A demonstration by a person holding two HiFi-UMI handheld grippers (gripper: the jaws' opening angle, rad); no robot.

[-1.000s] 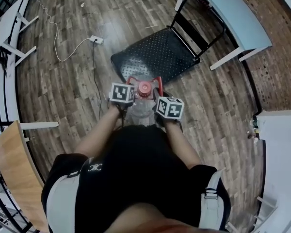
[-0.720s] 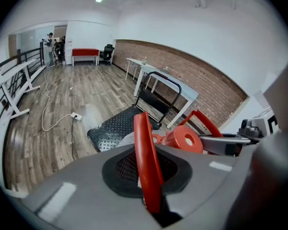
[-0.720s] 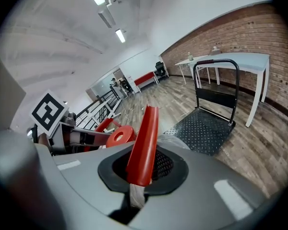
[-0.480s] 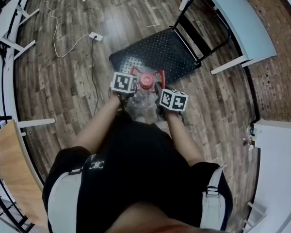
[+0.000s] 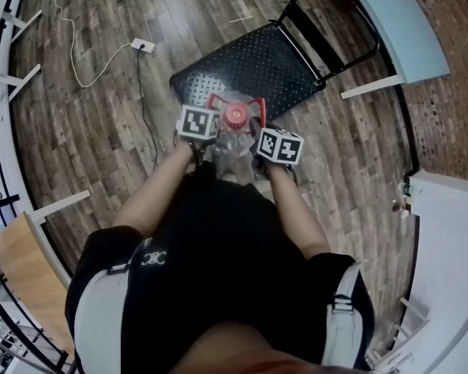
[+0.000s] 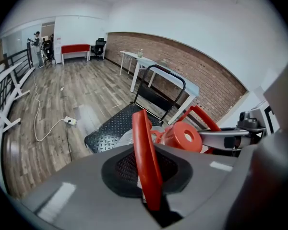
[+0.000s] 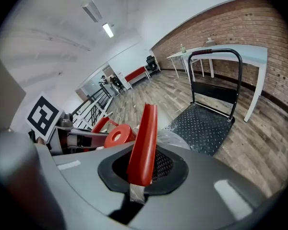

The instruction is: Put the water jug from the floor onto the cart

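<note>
The water jug (image 5: 232,148) is a clear bottle with a red cap (image 5: 235,117) and red handles. It hangs between my two grippers at the near edge of the black cart deck (image 5: 257,68). My left gripper (image 5: 210,121) pinches a red handle (image 6: 146,166) on the jug's left; its jaws are opening slightly, with the handle still pressed between them. My right gripper (image 5: 259,131) is shut on the other red handle (image 7: 144,147). The cap (image 6: 185,137) and the cart (image 7: 201,128) show beyond the jaws in both gripper views.
The cart's upright push bar (image 5: 339,22) stands at its far end, next to a light-blue table (image 5: 398,29). A power strip (image 5: 143,46) with a white cable lies on the wooden floor to the left. A wooden desk (image 5: 15,255) and white table legs (image 5: 12,80) line the left side.
Both grippers have carried the jug forward and a little down towards the cart. The jug now hangs at the deck's near edge. Both grips look unchanged.
</note>
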